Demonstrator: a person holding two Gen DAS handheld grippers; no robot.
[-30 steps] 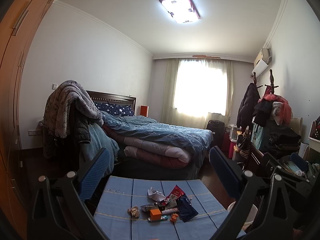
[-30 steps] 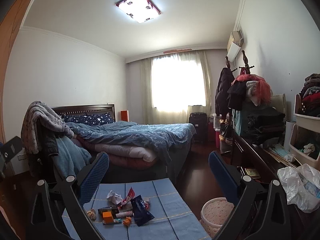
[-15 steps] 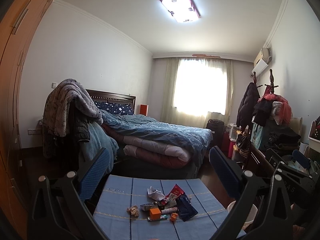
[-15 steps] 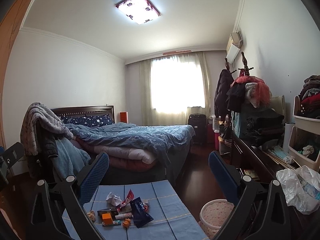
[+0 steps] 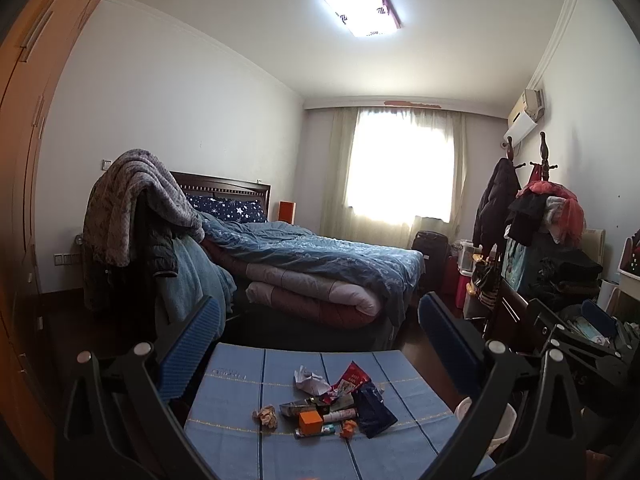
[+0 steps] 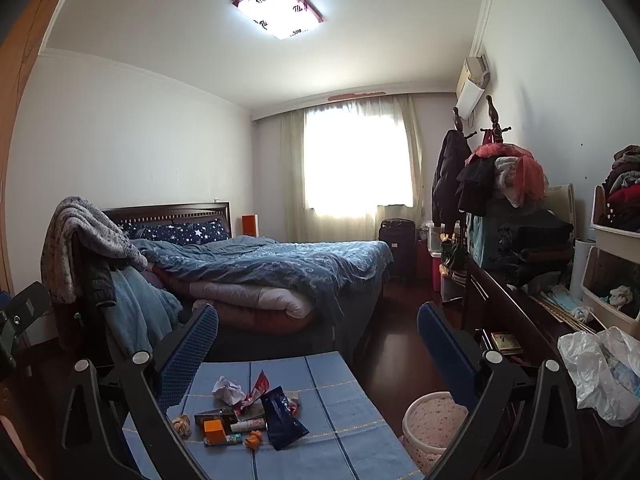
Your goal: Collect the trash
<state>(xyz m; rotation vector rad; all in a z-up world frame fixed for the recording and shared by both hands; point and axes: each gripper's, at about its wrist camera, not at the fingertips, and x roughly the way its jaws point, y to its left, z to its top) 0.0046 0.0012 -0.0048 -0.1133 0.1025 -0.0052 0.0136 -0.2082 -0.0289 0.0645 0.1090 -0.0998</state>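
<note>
A pile of trash lies on a small table with a blue cloth (image 5: 240, 392) (image 6: 344, 400): a crumpled white paper (image 5: 308, 378) (image 6: 228, 390), a red wrapper (image 5: 350, 378), a dark blue wrapper (image 5: 374, 410) (image 6: 284, 416), an orange box (image 5: 311, 423) (image 6: 213, 430), a brown paper ball (image 5: 267, 416) (image 6: 182, 424) and other bits. A pale waste bin (image 6: 434, 426) (image 5: 466, 410) stands on the floor right of the table. My left gripper (image 5: 320, 332) and my right gripper (image 6: 318, 332) are both open, empty and held well above the table.
A bed with blue bedding (image 5: 320, 256) stands behind the table. A chair draped with blankets and a jacket (image 5: 136, 216) is at the left. A dark dresser (image 6: 516, 320) piled with clothes and a plastic bag (image 6: 600, 372) runs along the right wall.
Both views have shifted only slightly. The right gripper drifted a little, so the table sits a bit lower and more to the left in its view. Nothing was grasped.
</note>
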